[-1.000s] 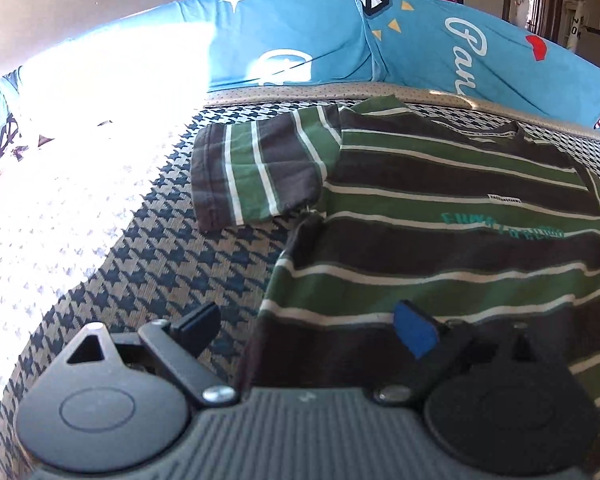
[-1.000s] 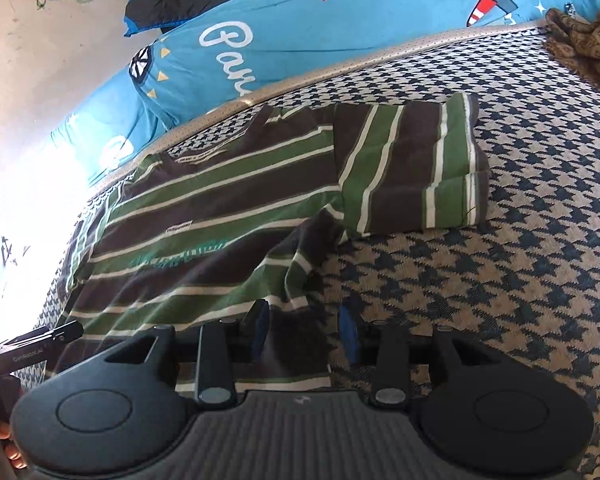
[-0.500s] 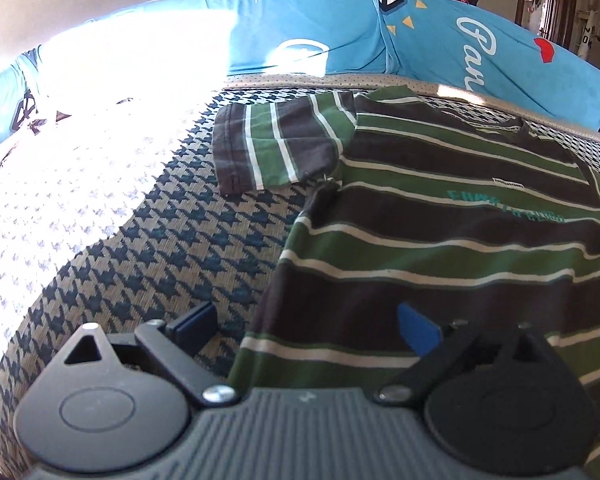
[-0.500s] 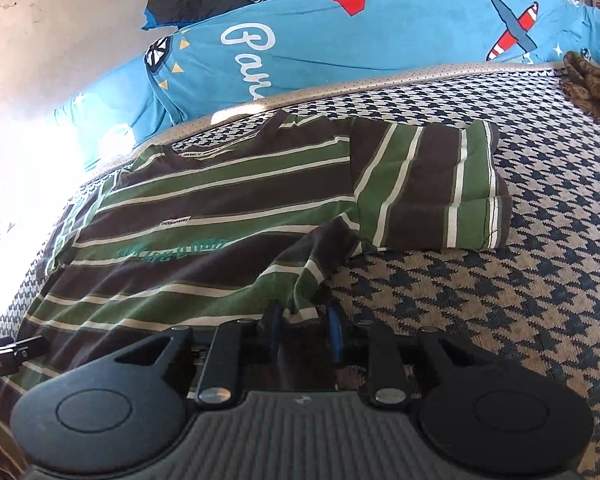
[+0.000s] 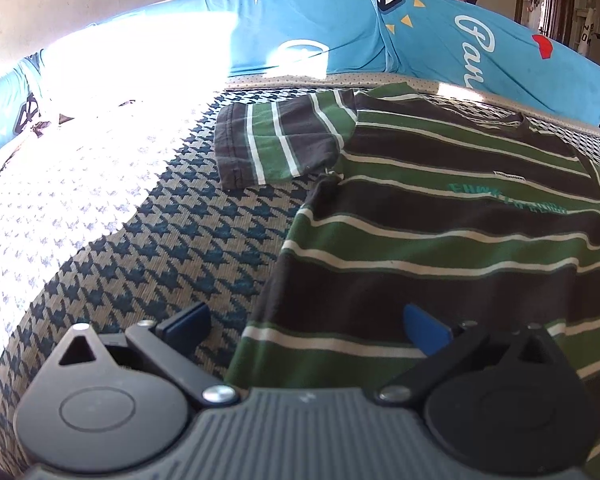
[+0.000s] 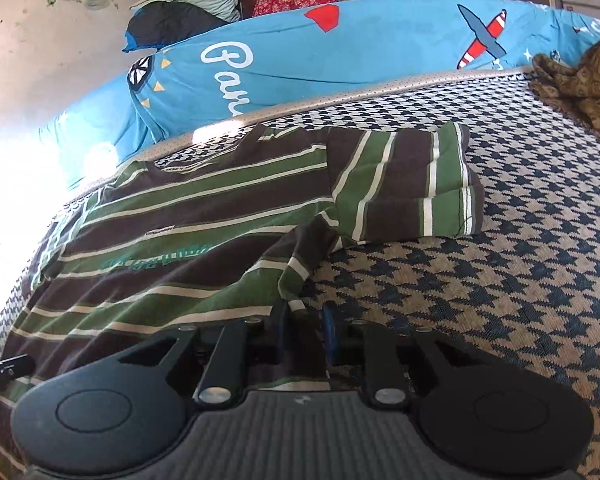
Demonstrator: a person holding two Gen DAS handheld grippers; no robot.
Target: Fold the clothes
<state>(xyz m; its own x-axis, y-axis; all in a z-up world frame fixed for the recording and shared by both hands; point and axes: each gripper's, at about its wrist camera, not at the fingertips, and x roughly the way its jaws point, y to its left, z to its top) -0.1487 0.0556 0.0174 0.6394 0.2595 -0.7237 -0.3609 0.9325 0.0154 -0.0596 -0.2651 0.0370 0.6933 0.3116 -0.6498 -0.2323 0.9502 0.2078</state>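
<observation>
Your striped T-shirt (image 5: 440, 240) lies spread flat, front up, on the houndstooth bed (image 5: 160, 240), both sleeves out; no fold has been made, so the whole fold is left. Behind it, the blue bolster (image 6: 340, 52) carries white script beginning "Par". Your left tool (image 5: 304, 322) straddles the shirt's left hem corner, jaws opening wide, gripping nothing. Your right tool (image 6: 302, 322) is closing on the right hem edge, cloth between its pads. The teal chest print (image 5: 508, 200) and small label are unreadable.

Striped shirt (image 5: 440, 240) hem hidden behind tool bodies; chest lettering illegible.
</observation>
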